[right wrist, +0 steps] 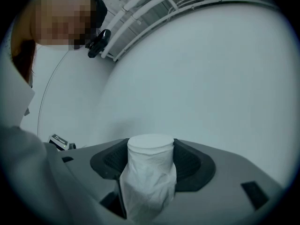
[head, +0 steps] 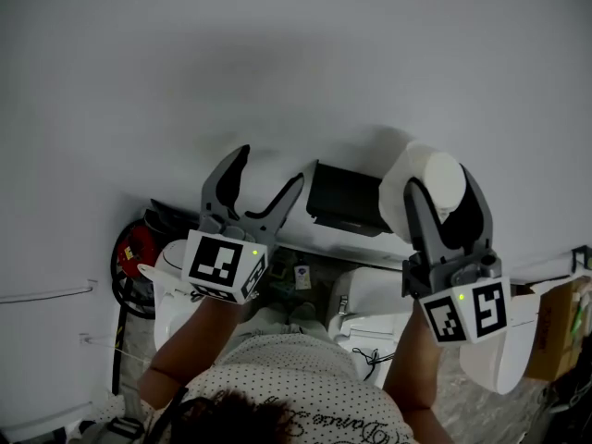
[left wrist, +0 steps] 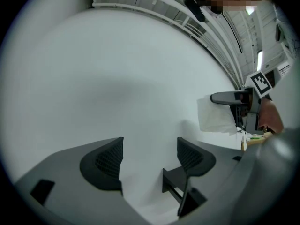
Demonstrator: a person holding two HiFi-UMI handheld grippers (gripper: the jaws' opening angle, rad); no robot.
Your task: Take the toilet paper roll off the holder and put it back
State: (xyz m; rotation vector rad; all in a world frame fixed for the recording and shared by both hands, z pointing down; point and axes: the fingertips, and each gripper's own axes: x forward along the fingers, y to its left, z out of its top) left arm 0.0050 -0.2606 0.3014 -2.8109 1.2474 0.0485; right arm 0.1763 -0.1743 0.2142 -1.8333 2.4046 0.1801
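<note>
We count one toilet paper roll [right wrist: 149, 172], off holder, clamped by its sides in right gripper [right wrist: 150, 156], just right of one black holder [head: 344, 199]. Roll's long axis runs along jaws, flat end toward white wall [head: 277, 54]. Left gripper [left wrist: 150, 158] wide apart, empty

Plain white wall [head: 231, 54], red object [head: 137, 246] low at left, cardboard box [head: 553, 326] at right

two grippers, the left gripper [head: 270, 166] and the right gripper [head: 442, 181]. one toilet paper roll [head: 433, 169], between the right gripper's jaws. one black holder [head: 344, 199], between the two grippers. two marker cubes, the left cube [head: 225, 265] and the right cube [head: 467, 311], one on each gripper.
</note>
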